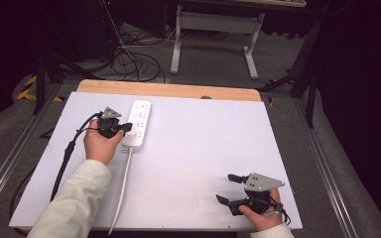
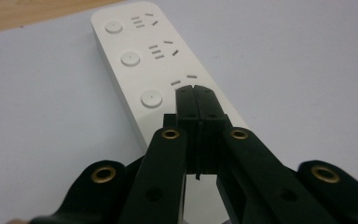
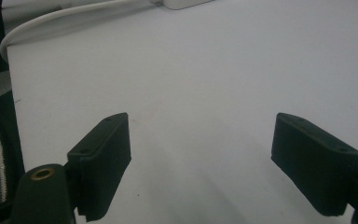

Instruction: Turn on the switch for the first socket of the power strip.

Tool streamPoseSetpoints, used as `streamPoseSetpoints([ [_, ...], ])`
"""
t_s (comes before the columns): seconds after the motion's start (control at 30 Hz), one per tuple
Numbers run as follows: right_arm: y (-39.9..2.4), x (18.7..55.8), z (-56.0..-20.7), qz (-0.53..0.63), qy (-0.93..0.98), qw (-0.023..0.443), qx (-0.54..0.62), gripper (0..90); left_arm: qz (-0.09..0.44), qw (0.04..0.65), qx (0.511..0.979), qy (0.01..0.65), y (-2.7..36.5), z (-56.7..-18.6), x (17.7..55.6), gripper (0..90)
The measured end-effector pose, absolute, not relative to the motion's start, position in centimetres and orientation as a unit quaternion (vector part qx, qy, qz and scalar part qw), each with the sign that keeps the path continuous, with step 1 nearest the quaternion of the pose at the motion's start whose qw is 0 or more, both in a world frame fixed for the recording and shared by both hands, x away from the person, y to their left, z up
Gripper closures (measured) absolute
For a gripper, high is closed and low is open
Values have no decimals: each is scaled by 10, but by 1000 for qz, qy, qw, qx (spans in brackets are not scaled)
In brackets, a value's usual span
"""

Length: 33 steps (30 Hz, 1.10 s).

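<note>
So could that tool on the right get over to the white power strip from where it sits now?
Probably yes. The right tool sits open near the front right of the table, and bare white surface lies between it and the power strip. The left tool already sits shut over the strip's near end, crowding that end.

Power strip near end hidden behind closed left gripper; cord cut off at btm edge.

left black two-jaw gripper: brass rivets, grey three-cornered top plate, black trailing cable | right black two-jaw gripper: same plate, rectangular pads | pale cream long sleeve on left arm
</note>
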State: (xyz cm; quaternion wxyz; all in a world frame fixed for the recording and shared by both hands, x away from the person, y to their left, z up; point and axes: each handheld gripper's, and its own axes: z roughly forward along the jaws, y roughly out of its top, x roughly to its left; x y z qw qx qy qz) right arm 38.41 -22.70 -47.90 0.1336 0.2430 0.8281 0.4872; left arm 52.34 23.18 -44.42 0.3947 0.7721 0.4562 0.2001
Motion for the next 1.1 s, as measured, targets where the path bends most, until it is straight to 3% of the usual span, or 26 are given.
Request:
streamPoseSetpoints([
  [0.73,-227,385,-479,488,827,133,245,199,220,421,776,414,232,-407,501,840],
  [1.1,-227,384,-478,490,826,135,244,198,194,463,771,392,238,-389,480,482],
])
